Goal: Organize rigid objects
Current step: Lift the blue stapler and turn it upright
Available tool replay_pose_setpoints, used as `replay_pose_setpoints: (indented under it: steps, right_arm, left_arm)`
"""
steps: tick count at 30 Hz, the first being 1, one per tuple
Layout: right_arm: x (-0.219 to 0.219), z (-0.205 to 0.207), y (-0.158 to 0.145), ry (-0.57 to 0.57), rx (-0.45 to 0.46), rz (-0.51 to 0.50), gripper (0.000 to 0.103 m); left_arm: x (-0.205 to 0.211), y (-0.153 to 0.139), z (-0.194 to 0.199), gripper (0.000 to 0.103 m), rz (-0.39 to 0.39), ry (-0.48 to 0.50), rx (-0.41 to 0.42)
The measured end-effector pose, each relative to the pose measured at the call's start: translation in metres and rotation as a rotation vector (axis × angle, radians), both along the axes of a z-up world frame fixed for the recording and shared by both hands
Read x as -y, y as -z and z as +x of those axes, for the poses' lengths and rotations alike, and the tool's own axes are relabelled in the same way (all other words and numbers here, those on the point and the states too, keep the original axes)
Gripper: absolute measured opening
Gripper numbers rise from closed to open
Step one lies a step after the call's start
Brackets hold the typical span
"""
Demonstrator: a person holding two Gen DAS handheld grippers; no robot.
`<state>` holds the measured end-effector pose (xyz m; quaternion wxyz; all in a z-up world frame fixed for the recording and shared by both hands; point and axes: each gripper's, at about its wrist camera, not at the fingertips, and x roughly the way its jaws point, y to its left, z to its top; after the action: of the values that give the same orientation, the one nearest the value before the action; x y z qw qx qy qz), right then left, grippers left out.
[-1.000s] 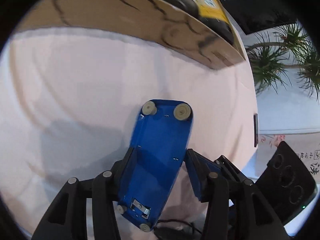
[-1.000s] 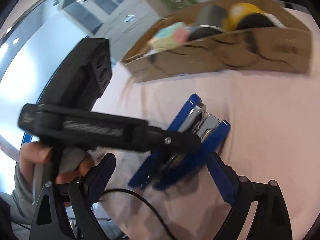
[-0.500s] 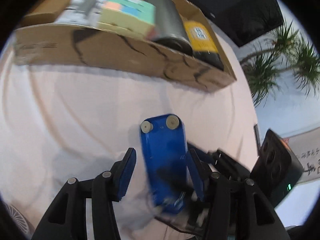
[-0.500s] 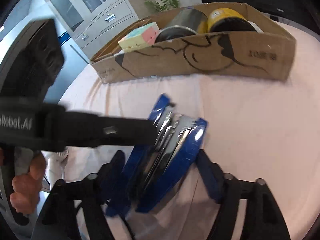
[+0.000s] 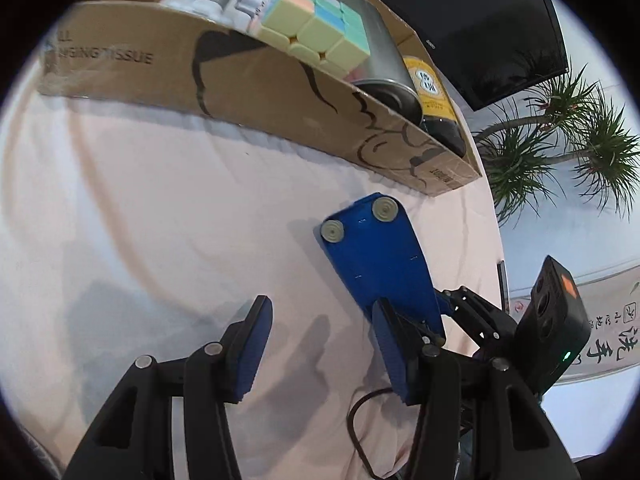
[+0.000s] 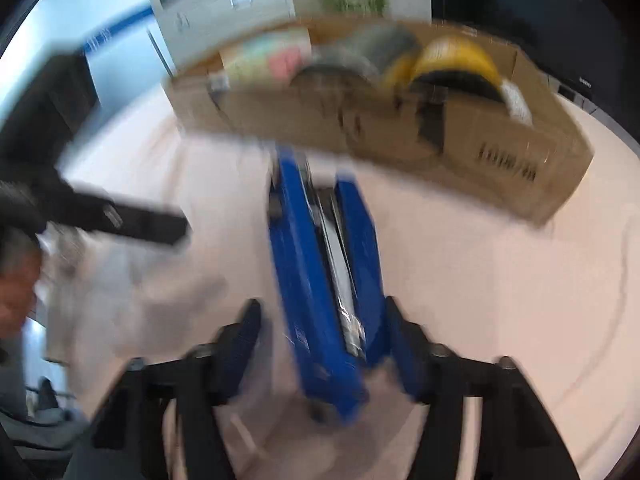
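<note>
Looking along the left gripper (image 5: 316,344), its jaws are seen standing apart with nothing between them; the blue stapler (image 5: 380,264) is stood on edge just to their right, base and rubber feet facing the lens, on the pink cloth (image 5: 160,208) near the cardboard box (image 5: 256,80).

From the right wrist view, blurred, the right gripper (image 6: 320,352) is seen straddling the stapler (image 6: 320,280), its jaws having just been closing. The right pad appears pressed to it; contact at the left pad cannot be told. A square, firm hold is needed before it is carried to the box (image 6: 460,148).
</note>
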<state>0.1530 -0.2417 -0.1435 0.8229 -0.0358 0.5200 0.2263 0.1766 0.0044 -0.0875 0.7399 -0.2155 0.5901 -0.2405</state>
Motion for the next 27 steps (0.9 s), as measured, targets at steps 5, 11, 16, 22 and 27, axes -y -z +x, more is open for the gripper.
replay_pose_setpoints:
  steps: [5, 11, 16, 22, 27]
  right_arm:
    - [0.005, -0.002, -0.008, 0.040, 0.102, -0.131, 0.033]
    - [-0.012, -0.006, 0.000, -0.052, 0.367, -0.664, 0.032]
    - [-0.063, -0.060, 0.006, -0.346, 0.547, -0.700, 0.048]
    - [-0.040, -0.055, -0.040, -0.247, 0.394, -0.200, 0.083]
    - [-0.042, -0.015, -0.028, -0.253, 0.174, -0.100, 0.030]
  left_arm:
    - [-0.001, -0.005, -0.001, 0.051, -0.007, -0.002, 0.022]
    - [-0.002, -0.012, 0.002, 0.051, 0.004, -0.031, 0.063]
    - [-0.001, -0.007, 0.001, 0.051, 0.000, -0.043, 0.046]
    - [-0.009, 0.001, -0.001, 0.051, 0.009, -0.056, 0.011]
    - [-0.008, 0.005, -0.007, 0.051, -0.015, -0.044, 0.008]
